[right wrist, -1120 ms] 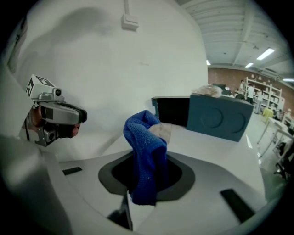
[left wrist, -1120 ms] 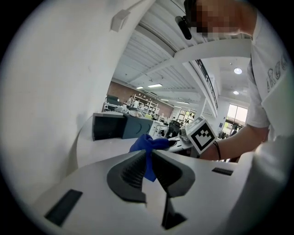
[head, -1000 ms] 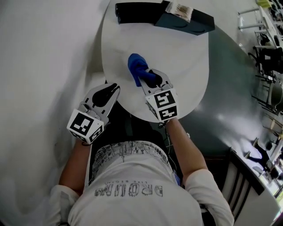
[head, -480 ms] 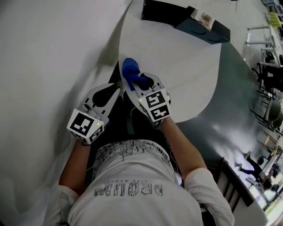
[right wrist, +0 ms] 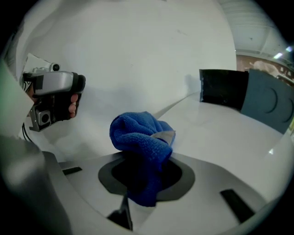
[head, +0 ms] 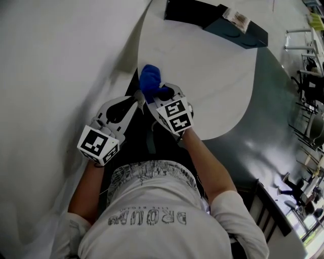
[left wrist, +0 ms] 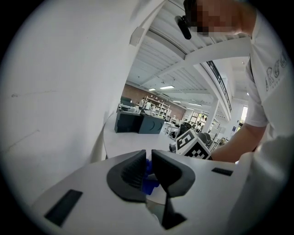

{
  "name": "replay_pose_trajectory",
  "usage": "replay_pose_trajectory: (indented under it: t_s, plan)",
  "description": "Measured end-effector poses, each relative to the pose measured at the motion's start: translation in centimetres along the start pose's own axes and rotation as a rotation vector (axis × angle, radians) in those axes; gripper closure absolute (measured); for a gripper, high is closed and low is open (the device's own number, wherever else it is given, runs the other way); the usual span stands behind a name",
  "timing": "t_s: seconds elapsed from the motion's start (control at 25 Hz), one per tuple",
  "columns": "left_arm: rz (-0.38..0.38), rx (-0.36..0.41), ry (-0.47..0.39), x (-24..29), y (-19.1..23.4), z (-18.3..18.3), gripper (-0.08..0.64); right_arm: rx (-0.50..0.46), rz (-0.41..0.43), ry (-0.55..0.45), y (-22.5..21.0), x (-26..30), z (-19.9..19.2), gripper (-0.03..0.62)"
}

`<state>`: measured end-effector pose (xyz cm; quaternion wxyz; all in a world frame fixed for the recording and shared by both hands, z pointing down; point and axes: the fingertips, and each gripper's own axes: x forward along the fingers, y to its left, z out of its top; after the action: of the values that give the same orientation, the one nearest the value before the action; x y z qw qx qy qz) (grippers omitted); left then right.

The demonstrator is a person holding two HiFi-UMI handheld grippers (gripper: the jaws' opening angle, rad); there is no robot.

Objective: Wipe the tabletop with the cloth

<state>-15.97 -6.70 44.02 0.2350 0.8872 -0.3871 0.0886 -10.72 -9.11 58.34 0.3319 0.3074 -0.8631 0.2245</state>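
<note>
A bunched blue cloth [head: 150, 79] sits at the near left edge of the round white table [head: 207, 71]. My right gripper [head: 161, 92] is shut on it, and in the right gripper view the cloth [right wrist: 140, 135] bulges up out of the jaws of that gripper [right wrist: 143, 170]. Just left of it, off the table's edge, is my left gripper [head: 135, 97]. Its jaws stand shut in the left gripper view [left wrist: 148, 167], with a bit of blue cloth [left wrist: 148, 184] showing past the slit between them.
A black box [head: 187, 12] and a dark grey-blue box [head: 238, 31] lie at the table's far edge. A white wall [head: 61, 60] runs close along the left. Dark floor [head: 273, 116] curves round the right, with a chair [head: 276, 215] at the lower right.
My right gripper has dragged the cloth from the table's middle toward its near left edge, close to the left gripper. The left gripper has stayed put.
</note>
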Motion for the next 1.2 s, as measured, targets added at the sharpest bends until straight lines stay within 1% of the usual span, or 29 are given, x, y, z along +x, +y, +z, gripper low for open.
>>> replay_pose_trajectory:
  t_s: [0.16, 0.32, 0.52, 0.68, 0.92, 1.2]
  plan:
    - [-0.031, 0.021, 0.009, 1.9, -0.8, 0.3, 0.506, 0.022, -0.017, -0.009, -1.5, -0.5, -0.7, 0.489]
    - [-0.070, 0.041, 0.026, 3.7, -2.2, 0.5, 0.506, 0.092, -0.057, -0.018, -3.8, -2.1, -1.9, 0.489]
    - [-0.128, 0.062, 0.051, 6.6, -4.8, 0.5, 0.506, 0.158, -0.111, -0.021, -7.0, -5.0, -4.7, 0.489]
    - [-0.207, 0.098, 0.084, 9.2, -7.2, 0.5, 0.506, 0.235, -0.194, -0.032, -9.7, -8.0, -7.4, 0.489]
    - [-0.318, 0.146, 0.122, 13.1, -11.8, 0.7, 0.505, 0.333, -0.324, -0.029, -14.0, -13.5, -12.9, 0.489]
    - [-0.436, 0.199, 0.161, 16.8, -17.1, 0.9, 0.506, 0.475, -0.465, -0.043, -17.5, -19.6, -18.4, 0.489]
